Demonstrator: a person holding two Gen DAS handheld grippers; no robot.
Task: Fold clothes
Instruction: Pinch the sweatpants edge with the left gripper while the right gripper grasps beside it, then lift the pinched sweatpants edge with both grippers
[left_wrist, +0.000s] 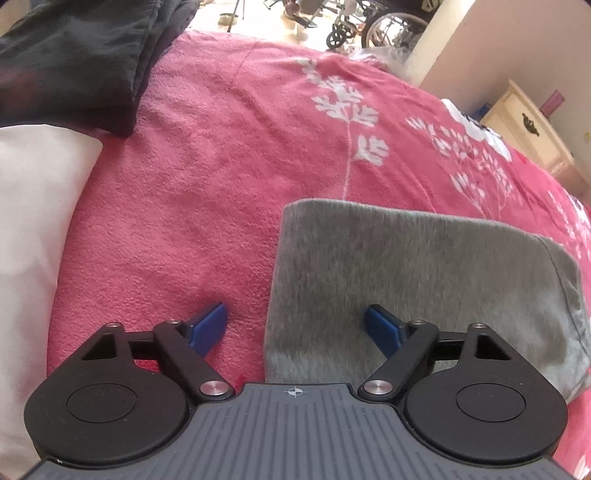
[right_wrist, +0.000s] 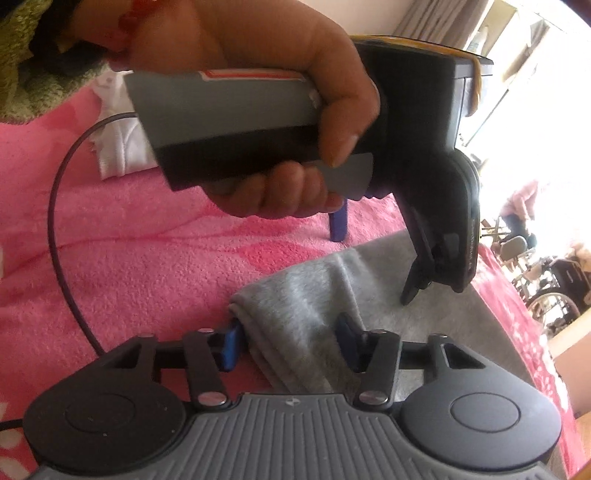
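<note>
Each gripper (left_wrist: 295, 325) has black linkage arms with silver screws (left_wrist: 213, 387), round black discs, a ribbed grey body with a small crosshair mark (left_wrist: 294, 392), and blue fingertips (left_wrist: 208, 328). The left gripper's (right_wrist: 373, 236) grey-and-black handle has yellow trim; a dark cable (right_wrist: 55, 206) loops nearby.

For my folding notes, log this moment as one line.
grey garment folded on pink blanket | left gripper open, straddling its edge | right gripper around corner, grip unclear

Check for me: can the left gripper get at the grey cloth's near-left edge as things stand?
Probably yes. The left gripper is open and straddles the edge of the grey cloth, one finger on the pink blanket, one over the cloth. Nothing lies between.
</note>
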